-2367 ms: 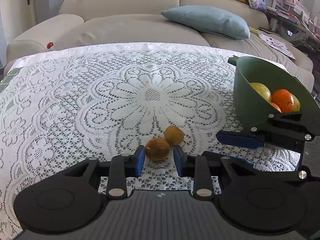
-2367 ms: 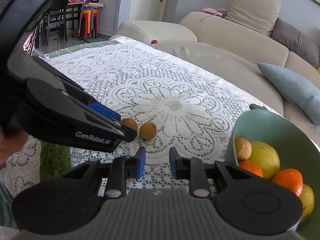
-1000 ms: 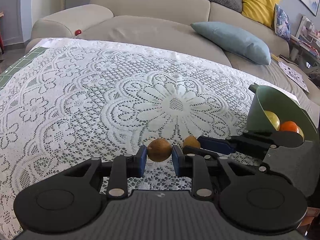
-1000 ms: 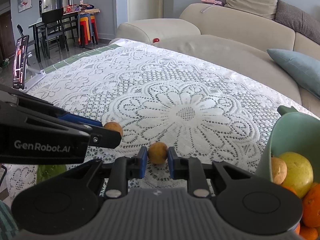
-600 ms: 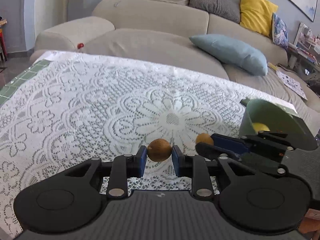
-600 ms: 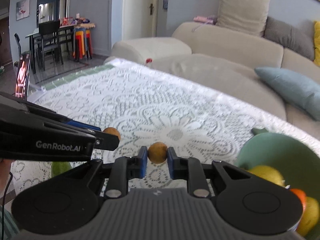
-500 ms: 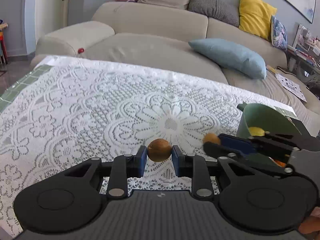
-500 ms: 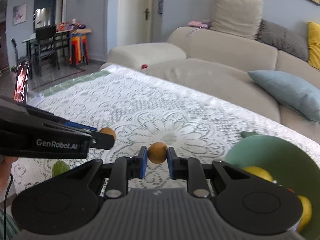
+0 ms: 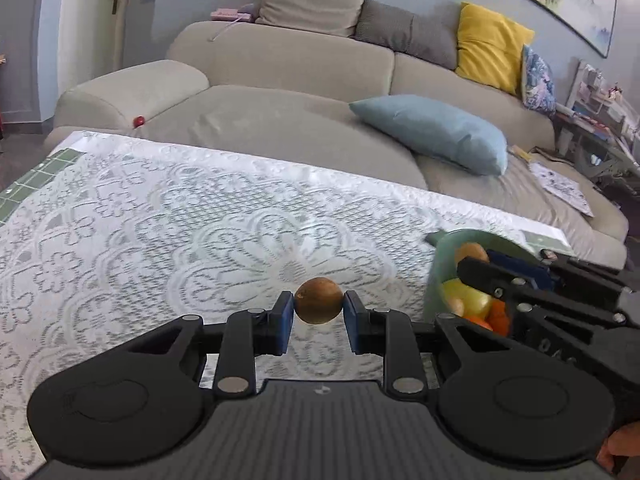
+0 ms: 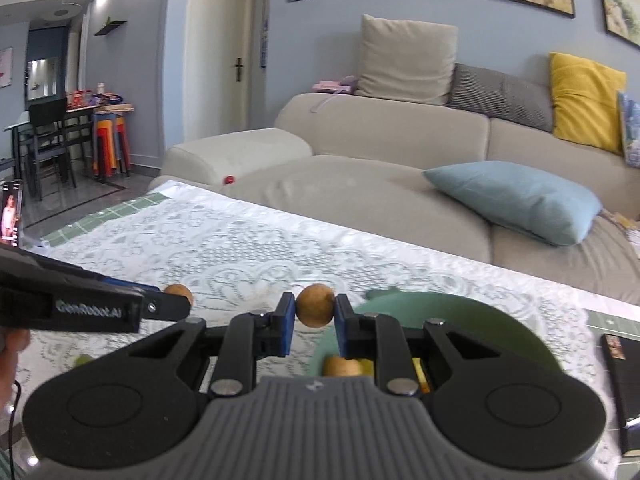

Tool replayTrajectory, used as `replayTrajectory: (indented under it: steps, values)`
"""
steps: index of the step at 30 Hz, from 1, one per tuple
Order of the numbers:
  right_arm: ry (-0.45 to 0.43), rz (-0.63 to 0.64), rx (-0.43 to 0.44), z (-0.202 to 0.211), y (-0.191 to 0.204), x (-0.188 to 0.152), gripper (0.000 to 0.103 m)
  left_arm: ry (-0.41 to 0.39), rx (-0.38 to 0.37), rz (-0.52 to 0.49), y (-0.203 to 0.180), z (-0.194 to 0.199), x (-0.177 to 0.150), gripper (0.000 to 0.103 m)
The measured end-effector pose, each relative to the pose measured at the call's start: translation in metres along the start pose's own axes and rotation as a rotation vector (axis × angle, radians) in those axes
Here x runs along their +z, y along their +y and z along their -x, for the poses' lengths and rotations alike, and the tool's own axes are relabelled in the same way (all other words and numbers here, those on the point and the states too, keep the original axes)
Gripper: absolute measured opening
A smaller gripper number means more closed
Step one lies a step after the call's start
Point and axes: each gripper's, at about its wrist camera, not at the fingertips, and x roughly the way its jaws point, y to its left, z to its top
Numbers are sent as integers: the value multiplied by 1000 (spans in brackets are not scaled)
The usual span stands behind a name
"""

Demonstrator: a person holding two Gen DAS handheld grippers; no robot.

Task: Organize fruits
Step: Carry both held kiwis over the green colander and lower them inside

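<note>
My left gripper is shut on a small round brown fruit and holds it above the lace tablecloth. My right gripper is shut on a second small brown fruit and holds it over the near rim of the green bowl. In the left wrist view the right gripper's fruit hangs over the green bowl, which holds yellow and orange fruits. In the right wrist view the left gripper's fruit shows at the left, lifted off the cloth.
A beige sofa with a blue cushion runs along the table's far edge. A small red ball lies on the sofa. A green fruit lies on the cloth at the left. A dark flat object lies right of the bowl.
Both grippers closed on the two brown fruits and lifted them off the cloth. The right gripper has carried its fruit rightwards over the green bowl.
</note>
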Motion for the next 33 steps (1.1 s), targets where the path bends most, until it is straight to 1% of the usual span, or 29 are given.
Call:
replayTrajectory:
  steps: [3,8,14,16,20,23,26,30,33]
  values:
    - [20,-3,-47,2,-13,-4,17,-6,-47,-13,-15,-1,1,30]
    - [47,-32,-88,3,-37,-11,17,9,-152,-24,-40,-10,2,30]
    - [74,-71,-104,4,-57,-18,17,37,-269,-42,-59,-25,8,30]
    - [89,-80,-100,2,-62,-19,17,56,-279,-56,-66,-32,9,30]
    - [142,-86,-67,-1,-68,-23,17,90,-274,-85,-78,-45,8,30]
    - [152,-69,-53,2,-69,-25,17,111,-270,-92,-85,-53,6,30]
    - [161,-70,-29,7,-70,-27,17,125,-264,-95,-87,-55,5,30]
    - [183,-102,38,13,-75,-29,17,138,-260,-102,-90,-58,4,30]
    - [220,-98,45,11,-74,-34,17,150,-257,-111,-93,-61,4,30]
